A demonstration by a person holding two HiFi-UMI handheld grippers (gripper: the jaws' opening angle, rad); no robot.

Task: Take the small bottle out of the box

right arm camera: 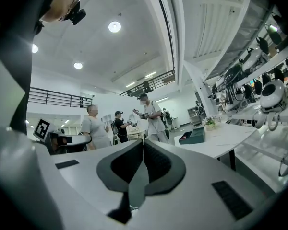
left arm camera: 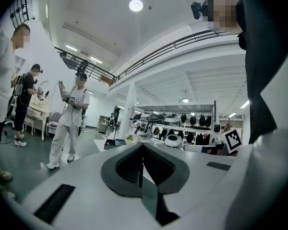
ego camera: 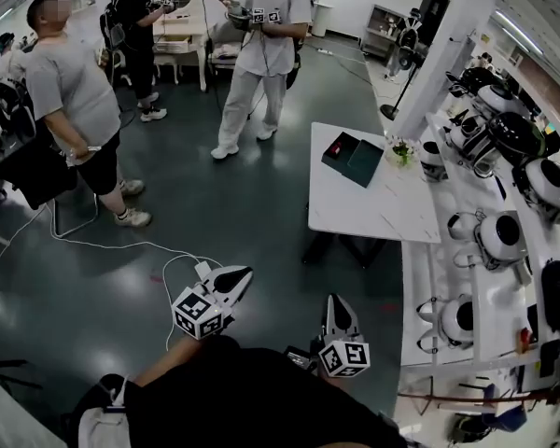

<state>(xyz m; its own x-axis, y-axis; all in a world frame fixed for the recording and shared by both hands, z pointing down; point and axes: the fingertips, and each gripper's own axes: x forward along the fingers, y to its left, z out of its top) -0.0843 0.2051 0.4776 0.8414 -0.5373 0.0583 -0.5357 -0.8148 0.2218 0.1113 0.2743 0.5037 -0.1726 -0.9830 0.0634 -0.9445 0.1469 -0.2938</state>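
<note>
White table's (ego camera: 373,208) box (ego camera: 353,158) lies far from left gripper (ego camera: 245,273) and right gripper (ego camera: 334,301), fingers (left arm camera: 127,164) together.

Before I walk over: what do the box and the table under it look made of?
Box: probably rigid card, matte dark teal, with flat panels and crisp edges. Table: smooth white top, likely laminate, on dark legs. Too far off to be sure.

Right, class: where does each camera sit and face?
Head view: head-mounted, facing steeply down at white table, box; left gripper, right gripper, torso show.
Left gripper view: rides that gripper, along shut jaws towards shelves; torso at right.
Right gripper view: likewise, shut jaws towards white table; torso upper left.
Shared: box, head and right gripper views.
</note>
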